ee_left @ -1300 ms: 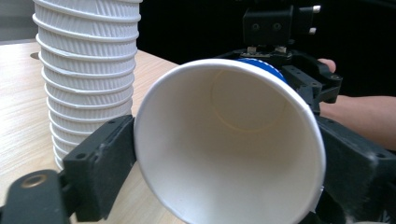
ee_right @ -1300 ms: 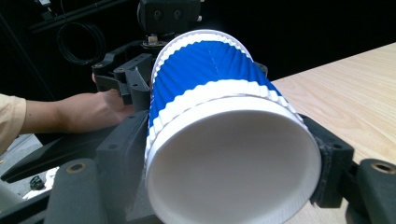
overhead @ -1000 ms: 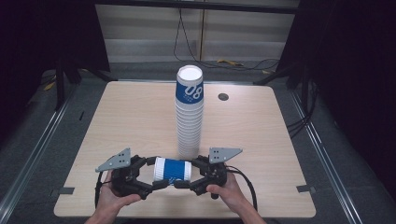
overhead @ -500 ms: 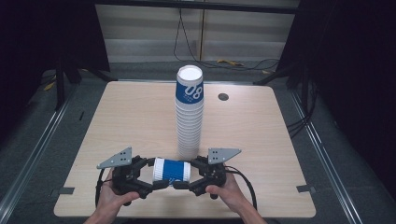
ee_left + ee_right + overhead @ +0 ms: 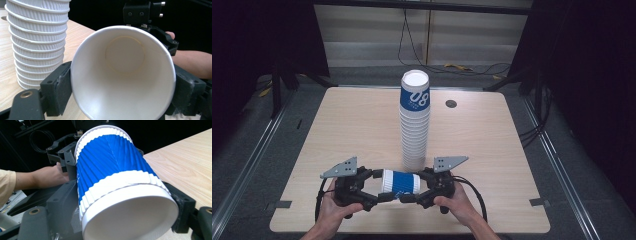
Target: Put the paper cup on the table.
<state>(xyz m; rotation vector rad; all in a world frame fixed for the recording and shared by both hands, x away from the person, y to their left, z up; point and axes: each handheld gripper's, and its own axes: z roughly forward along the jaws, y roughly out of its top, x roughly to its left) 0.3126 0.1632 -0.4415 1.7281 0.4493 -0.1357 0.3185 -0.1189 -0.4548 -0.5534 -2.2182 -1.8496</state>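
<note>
The wooden counter [image 5: 362, 130] carries everything, a pale slab with dark floor all around it. The largest thing on it is the stack of cups [image 5: 415, 125], upright near the middle, white ribbed sides below and a blue-banded cup at its top; in the left tool's view the stack [image 5: 37, 42] rises at about ten o'clock from the cup being handled. That cup [image 5: 400, 183], blue with white bands, lies on its side near the front edge, at six o'clock from the stack's foot and just beside it, spanning the gap between the two tools. The left tool [image 5: 379, 192] sits at nine o'clock from the cup, gripped in the person's left hand [image 5: 334, 210]; its pads press on either side of the cup's open mouth [image 5: 122, 72], so it holds the cup at the rim. The right tool [image 5: 408, 196] sits at three o'clock, in the right hand [image 5: 458, 205]; its jaws have just been opening, with the cup's closed base [image 5: 130, 217] between them. The pad at three o'clock looks to rest against the base's edge, while I cannot tell whether the one at nine o'clock meets it, so whether this tool grips is unclear. A small dark disc [image 5: 451, 104] lies at two o'clock from the stack, well apart from the hands.
</note>
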